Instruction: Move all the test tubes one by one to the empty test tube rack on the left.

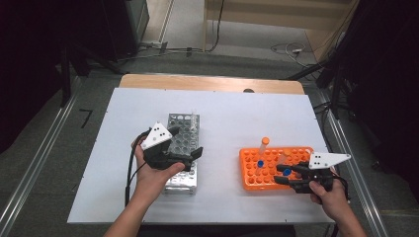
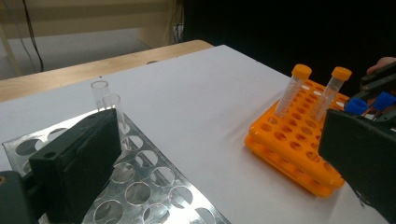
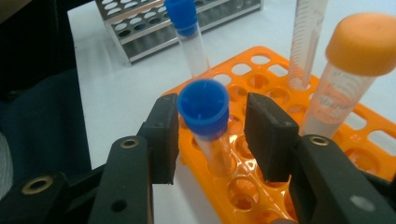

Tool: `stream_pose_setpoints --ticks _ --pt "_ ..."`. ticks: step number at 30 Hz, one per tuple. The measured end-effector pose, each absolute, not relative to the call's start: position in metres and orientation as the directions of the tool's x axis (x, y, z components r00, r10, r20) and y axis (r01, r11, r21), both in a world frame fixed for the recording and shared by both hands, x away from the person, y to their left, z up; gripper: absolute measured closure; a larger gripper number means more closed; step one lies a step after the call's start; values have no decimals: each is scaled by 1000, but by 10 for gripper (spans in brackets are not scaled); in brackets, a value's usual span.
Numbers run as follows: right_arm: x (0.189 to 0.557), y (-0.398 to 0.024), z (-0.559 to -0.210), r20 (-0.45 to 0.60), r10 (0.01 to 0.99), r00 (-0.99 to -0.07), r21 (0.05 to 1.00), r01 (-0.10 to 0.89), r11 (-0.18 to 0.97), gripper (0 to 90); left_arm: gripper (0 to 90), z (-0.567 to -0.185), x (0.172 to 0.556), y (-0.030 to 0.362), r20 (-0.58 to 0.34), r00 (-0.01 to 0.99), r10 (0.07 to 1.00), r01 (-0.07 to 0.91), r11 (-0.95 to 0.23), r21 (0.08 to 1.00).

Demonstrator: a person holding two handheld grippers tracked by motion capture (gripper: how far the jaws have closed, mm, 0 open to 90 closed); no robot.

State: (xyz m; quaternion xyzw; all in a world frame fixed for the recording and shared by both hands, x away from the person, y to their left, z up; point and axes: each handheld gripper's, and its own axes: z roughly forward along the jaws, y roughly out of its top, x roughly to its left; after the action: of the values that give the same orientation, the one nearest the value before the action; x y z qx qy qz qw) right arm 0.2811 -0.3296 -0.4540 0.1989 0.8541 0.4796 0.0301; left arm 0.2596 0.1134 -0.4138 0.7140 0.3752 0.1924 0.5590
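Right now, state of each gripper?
Left gripper: open, holding nothing, over the steel rack.
Right gripper: open, jaws around the blue-capped tube in the orange rack, a gap on one side.

Both forearms are showing bare at the bottom of the high view, no sleeves. Each black gripper is wearing a grey three-cornered plate dotted with dark marks, a black cable trailing from the left gripper (image 1: 190, 157). Brass-ringed screw holes are glinting on the right gripper (image 3: 212, 135).
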Motion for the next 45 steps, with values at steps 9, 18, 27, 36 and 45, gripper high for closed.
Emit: stream_pose_setpoints --ticks 9,18,27,36,45 --pt "286 -333 -462 151 358 -921 808 324 492 594 0 -414 259 113 -144 643 752 321 -94 943" --pt "288 -331 -470 135 355 -925 785 318 531 650 0 -415 260 113 -143 642 753 325 -99 940" --pt "290 -330 -472 130 348 -929 782 312 540 739 0 -415 260 112 -143 643 752 325 -99 940" --pt "288 -331 -459 117 362 -925 804 302 512 743 0 -415 259 109 -141 648 748 323 -103 941" --pt "284 -332 -442 132 371 -919 851 297 434 744 0 -413 257 106 -138 659 740 316 -105 943"
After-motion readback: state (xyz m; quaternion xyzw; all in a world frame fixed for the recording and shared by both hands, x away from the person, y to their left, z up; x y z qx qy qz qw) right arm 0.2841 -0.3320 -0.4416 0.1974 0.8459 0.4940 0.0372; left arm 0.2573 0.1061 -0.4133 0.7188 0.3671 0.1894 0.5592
